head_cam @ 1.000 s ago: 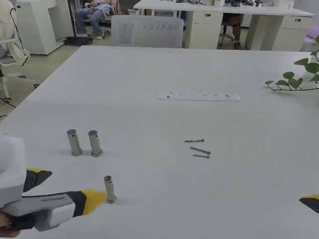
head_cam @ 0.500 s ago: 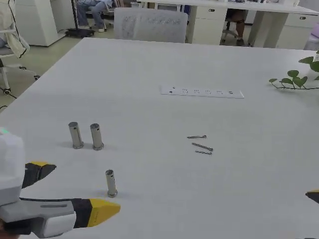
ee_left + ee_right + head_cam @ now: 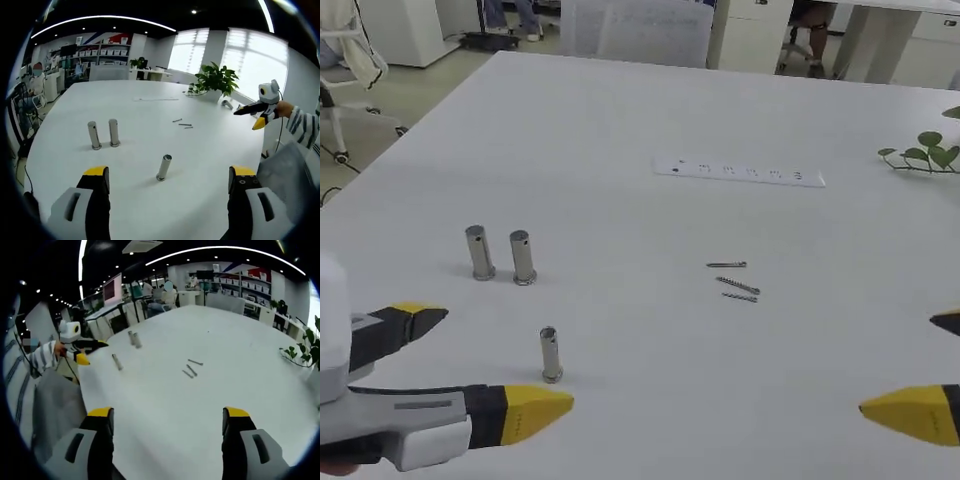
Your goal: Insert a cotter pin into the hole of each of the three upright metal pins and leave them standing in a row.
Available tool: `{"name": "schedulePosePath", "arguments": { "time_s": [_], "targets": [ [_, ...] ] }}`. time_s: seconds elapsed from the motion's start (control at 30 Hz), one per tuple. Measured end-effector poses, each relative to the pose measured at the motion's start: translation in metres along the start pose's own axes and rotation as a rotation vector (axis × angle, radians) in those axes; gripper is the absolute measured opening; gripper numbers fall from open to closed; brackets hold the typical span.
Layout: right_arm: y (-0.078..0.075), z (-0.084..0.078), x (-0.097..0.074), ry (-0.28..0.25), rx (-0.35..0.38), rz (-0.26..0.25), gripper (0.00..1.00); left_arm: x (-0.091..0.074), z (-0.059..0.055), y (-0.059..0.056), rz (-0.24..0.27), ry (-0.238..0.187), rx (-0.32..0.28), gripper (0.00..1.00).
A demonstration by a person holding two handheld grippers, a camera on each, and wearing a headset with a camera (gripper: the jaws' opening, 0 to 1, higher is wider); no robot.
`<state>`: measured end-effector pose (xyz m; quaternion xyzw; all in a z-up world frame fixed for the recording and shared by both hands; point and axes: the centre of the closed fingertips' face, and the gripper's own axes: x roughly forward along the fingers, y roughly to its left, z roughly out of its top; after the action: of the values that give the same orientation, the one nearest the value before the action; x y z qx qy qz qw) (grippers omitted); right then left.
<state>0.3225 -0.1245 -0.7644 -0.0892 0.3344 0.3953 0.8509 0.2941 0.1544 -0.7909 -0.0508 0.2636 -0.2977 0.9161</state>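
Note:
Three upright metal pins stand on the white table: two side by side (image 3: 480,252) (image 3: 523,258) and a lone pin (image 3: 551,355) nearer me. My left gripper (image 3: 485,365) is open at the lower left, its yellow fingertips (image 3: 535,410) just short of the lone pin (image 3: 163,167), not touching it. Three cotter pins (image 3: 735,282) lie loose at mid table. Low on the right, my right gripper (image 3: 920,365) is open and holds nothing. In the right gripper view its jaws (image 3: 168,412) point across bare table at the cotter pins (image 3: 190,369).
A white power strip (image 3: 740,172) lies across the far middle of the table. A leafy plant (image 3: 925,150) reaches in at the right edge. Chairs and desks stand beyond the far table edge. A striped sleeve (image 3: 305,130) holds the right gripper (image 3: 260,107).
The left gripper's lower fingertip was against the lone pin; it has drawn back and the pin stands free. The right gripper has come further into the head view. The head camera tilted down.

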Motion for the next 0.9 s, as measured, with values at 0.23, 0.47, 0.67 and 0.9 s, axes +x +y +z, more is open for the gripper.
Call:
{"name": "schedulePosePath", "arguments": {
  "time_s": [0.23, 0.47, 0.67, 0.9],
  "targets": [
    [0.002, 0.017, 0.021, 0.066, -0.117, 0.076, 0.90, 0.000, 0.000, -0.001, -0.004, -0.007, -0.004, 1.00],
    [0.008, 0.032, 0.048, 0.124, -0.220, 0.158, 0.90, -0.001, 0.005, -0.001, -0.009, -0.030, -0.024, 1.00],
    [0.010, 0.043, 0.073, 0.187, -0.315, 0.209, 0.90, -0.002, 0.008, -0.002, 0.001, -0.037, -0.021, 1.00],
    [0.013, 0.045, 0.097, 0.239, -0.378, 0.265, 0.89, -0.008, 0.012, -0.002, 0.032, -0.054, -0.006, 1.00]
  ]
}}
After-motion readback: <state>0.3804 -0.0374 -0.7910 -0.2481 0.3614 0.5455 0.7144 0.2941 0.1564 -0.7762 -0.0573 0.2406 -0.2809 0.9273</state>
